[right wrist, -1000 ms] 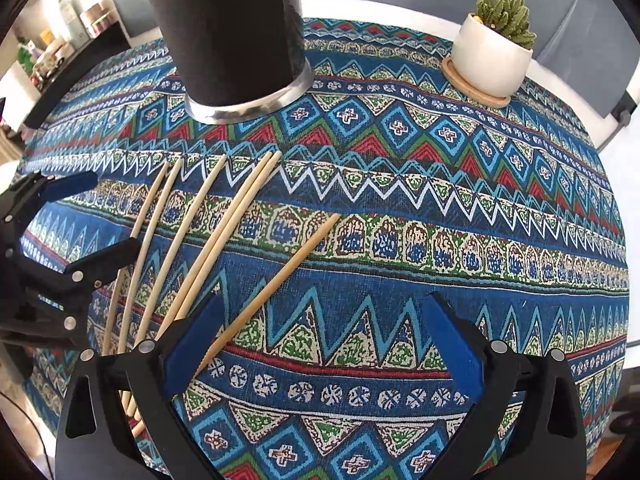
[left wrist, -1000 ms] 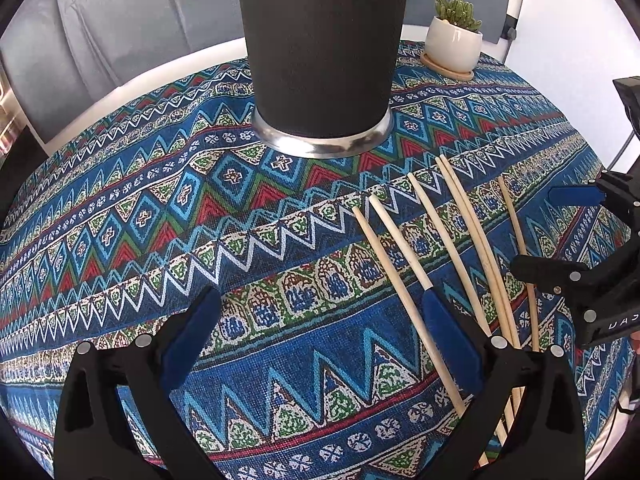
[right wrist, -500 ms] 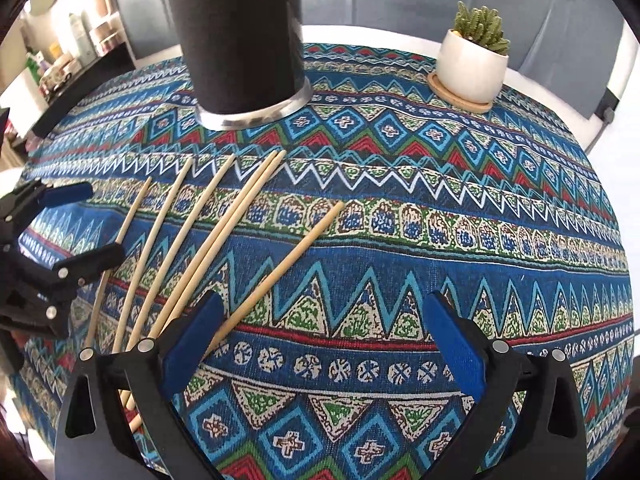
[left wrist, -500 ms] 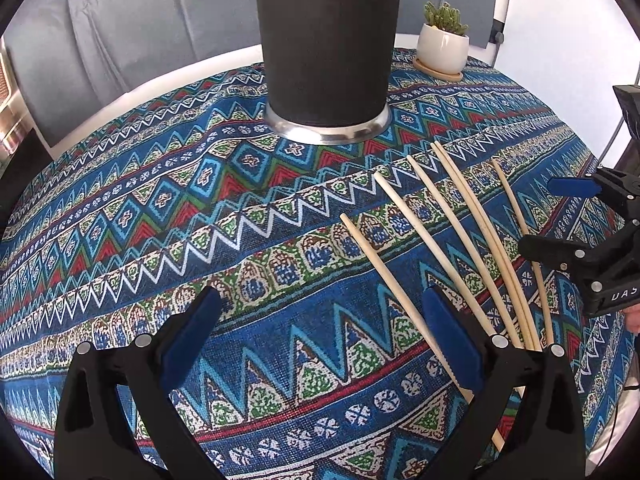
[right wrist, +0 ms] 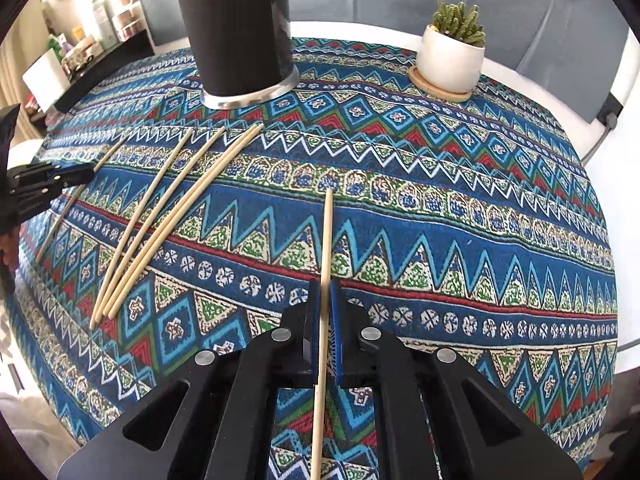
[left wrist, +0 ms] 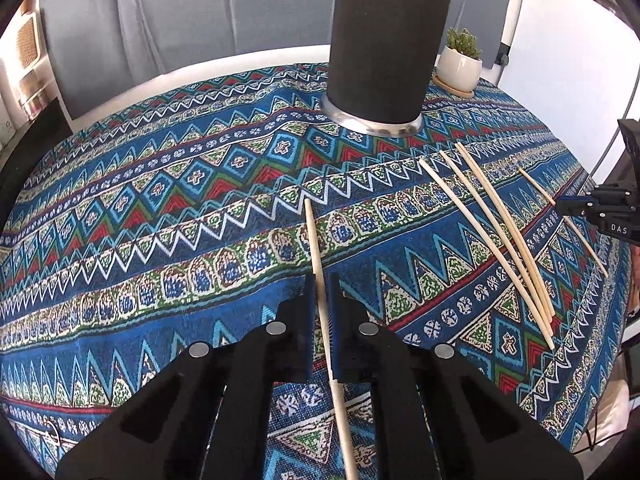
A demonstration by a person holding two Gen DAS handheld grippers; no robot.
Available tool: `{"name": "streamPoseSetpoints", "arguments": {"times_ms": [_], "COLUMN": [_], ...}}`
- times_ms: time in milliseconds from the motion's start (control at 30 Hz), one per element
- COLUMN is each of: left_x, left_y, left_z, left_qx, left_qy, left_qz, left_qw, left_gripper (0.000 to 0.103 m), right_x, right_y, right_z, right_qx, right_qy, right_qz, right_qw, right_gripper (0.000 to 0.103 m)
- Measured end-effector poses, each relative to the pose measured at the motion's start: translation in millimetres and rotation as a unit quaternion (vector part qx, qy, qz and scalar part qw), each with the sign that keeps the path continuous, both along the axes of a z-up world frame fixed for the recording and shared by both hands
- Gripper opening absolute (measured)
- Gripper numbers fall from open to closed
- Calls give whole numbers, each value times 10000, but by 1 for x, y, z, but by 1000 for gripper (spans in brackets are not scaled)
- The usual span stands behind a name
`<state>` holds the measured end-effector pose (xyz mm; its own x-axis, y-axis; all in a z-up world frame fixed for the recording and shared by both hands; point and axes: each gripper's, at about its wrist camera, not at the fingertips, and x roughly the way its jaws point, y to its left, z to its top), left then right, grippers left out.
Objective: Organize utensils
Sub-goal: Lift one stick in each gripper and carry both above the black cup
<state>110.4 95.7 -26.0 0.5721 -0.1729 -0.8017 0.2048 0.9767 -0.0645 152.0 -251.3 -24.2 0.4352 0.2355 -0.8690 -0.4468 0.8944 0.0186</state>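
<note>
between l+r fingers (left wrist: 310,322): chopsticks (left wrist: 316,256)

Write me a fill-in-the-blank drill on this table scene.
The left tongs and the right tongs each pinch one ____.
The cactus sits in a ____ pot.
The tall utensil holder is coloured ____.
Missing words: chopstick; white; black.
</note>
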Motion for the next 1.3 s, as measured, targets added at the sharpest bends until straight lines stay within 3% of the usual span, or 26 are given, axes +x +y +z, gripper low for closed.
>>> {"name": "streamPoseSetpoints", "arguments": {"times_ms": [233, 433, 833, 1167, 1300], "left_x": [-3, -1, 18, 37, 44], "left_y": [5, 6, 3, -4, -5], "left_z": [1, 11, 77, 129, 153], "left_qx": [31, 198, 441, 514, 371], "left_qy": [72, -27, -587, -1068, -1414], "left_qz": [120, 216, 191, 161, 179], "left_qw": [9999, 9996, 9971, 9928, 9891], "left_gripper": [5, 5, 5, 5, 5], "right_x": [-4, -3, -1, 3, 12], "right_y": [-15, -24, -57, -54, -45], "right_z": [6, 26, 99, 150, 169], "right_qx": [563, 689, 1162, 1523, 1676], "right_qy": [-64, -276, -1105, -1692, -1864], "right_qz": [-49, -211, -388, -305, -194], "right_qw": [9984, 9970, 9863, 9733, 9679], "right_gripper": [4, 5, 5, 5, 5]}}
